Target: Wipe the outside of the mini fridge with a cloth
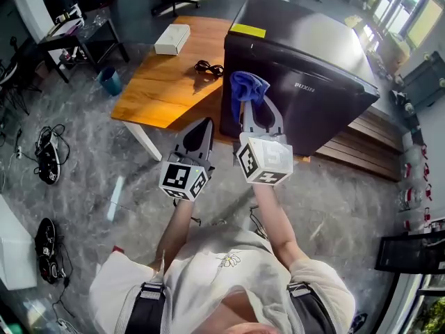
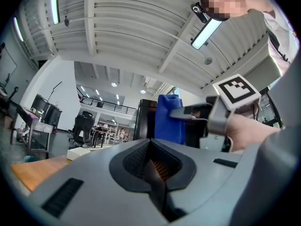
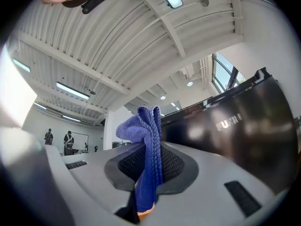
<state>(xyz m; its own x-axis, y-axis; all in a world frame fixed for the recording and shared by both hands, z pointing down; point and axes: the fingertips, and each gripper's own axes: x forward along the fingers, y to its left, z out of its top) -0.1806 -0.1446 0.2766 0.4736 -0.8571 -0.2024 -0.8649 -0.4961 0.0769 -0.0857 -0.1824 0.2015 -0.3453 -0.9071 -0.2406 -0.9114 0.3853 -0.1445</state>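
A black mini fridge (image 1: 306, 61) stands on the wooden table (image 1: 167, 82), its front door facing me. My right gripper (image 1: 261, 117) is shut on a blue cloth (image 1: 248, 87), which bunches up just in front of the fridge door near its left edge. In the right gripper view the cloth (image 3: 146, 149) sticks out from between the closed jaws, with the fridge (image 3: 240, 135) to the right. My left gripper (image 1: 198, 136) is shut with nothing in it, hanging left of the fridge by the table's front edge. The left gripper view shows the cloth (image 2: 169, 119) and fridge (image 2: 143, 119) ahead.
A white box (image 1: 172, 39) and black sunglasses (image 1: 208, 67) lie on the table behind the left gripper. A blue bin (image 1: 110, 81) and dark side table (image 1: 76, 40) stand at the left. Shoes (image 1: 49, 155) and cables lie on the floor. Wooden slats (image 1: 368, 145) extend right of the fridge.
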